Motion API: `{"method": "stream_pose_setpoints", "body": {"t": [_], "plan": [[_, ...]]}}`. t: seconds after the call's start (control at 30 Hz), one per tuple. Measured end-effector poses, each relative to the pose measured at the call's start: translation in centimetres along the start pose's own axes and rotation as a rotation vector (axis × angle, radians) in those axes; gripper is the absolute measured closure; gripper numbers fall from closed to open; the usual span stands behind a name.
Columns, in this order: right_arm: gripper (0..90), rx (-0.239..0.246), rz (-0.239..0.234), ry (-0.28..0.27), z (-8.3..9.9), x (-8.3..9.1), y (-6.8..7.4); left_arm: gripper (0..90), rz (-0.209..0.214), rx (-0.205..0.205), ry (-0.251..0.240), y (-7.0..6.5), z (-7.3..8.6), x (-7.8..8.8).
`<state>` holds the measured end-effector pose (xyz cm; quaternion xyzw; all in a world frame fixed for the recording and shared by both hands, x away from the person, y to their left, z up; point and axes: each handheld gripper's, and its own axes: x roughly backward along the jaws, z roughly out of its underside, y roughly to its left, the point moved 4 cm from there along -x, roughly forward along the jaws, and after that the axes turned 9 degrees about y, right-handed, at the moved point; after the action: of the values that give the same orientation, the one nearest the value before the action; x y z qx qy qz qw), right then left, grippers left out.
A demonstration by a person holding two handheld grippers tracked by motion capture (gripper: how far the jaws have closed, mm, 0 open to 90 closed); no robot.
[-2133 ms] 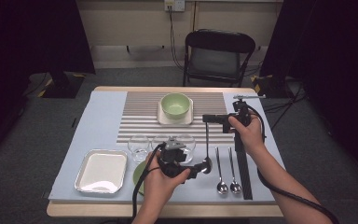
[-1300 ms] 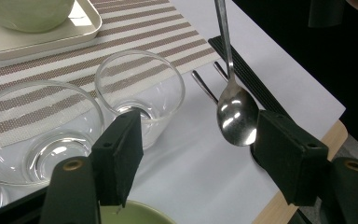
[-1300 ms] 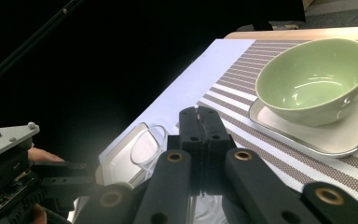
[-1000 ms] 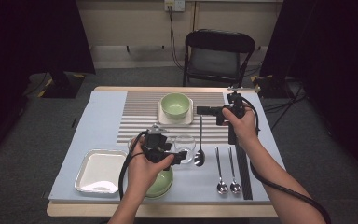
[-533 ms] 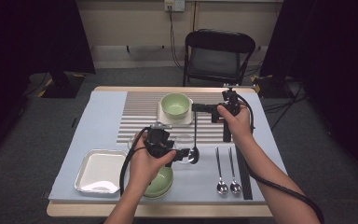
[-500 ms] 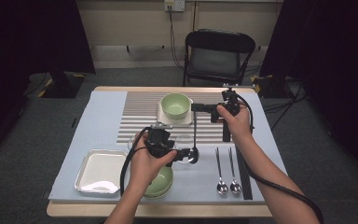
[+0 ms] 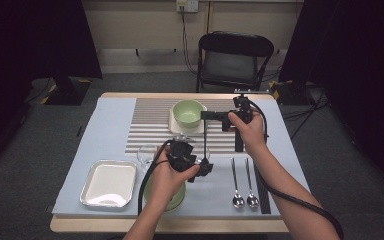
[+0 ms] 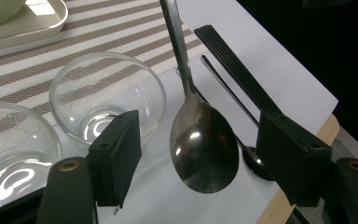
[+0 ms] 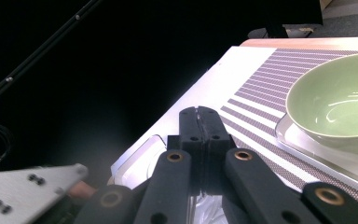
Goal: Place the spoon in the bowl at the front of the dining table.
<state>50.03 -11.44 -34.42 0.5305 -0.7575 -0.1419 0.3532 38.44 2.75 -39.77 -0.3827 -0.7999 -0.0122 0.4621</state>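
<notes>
We can't see the big spoon's (image 8: 204,154) handle top, and our left hand (image 7: 166,175) covers most of the green plate (image 7: 178,199).

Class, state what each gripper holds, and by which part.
The right gripper grips the large spoon by its handle's top end; the left gripper is open around its bowl, holding nothing.

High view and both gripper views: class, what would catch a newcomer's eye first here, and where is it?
First, the large spoon hanging bowl-down over the middle of the table, its handle pinched at the top by the shut right gripper. The open left gripper has its jaws on either side of the spoon's bowl, not touching it. Next, the green bowl on its white tray at the back, and two empty glass bowls beside the spoon.
</notes>
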Motion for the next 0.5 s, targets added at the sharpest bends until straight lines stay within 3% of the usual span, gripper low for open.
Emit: {"method": "stream_pose_setpoints", "body": {"t": [0.23,0.5], "plan": [[90.0,-0.004,0.004,-0.008,-0.06,0.29,-0.13,31.1,0.005,0.004,0.007,-0.39,-0.21,-0.77],[90.0,-0.003,0.0,-0.014,-0.13,0.88,0.13,31.9,-0.028,0.013,0.004,-0.01,-0.13,-0.84]]}}
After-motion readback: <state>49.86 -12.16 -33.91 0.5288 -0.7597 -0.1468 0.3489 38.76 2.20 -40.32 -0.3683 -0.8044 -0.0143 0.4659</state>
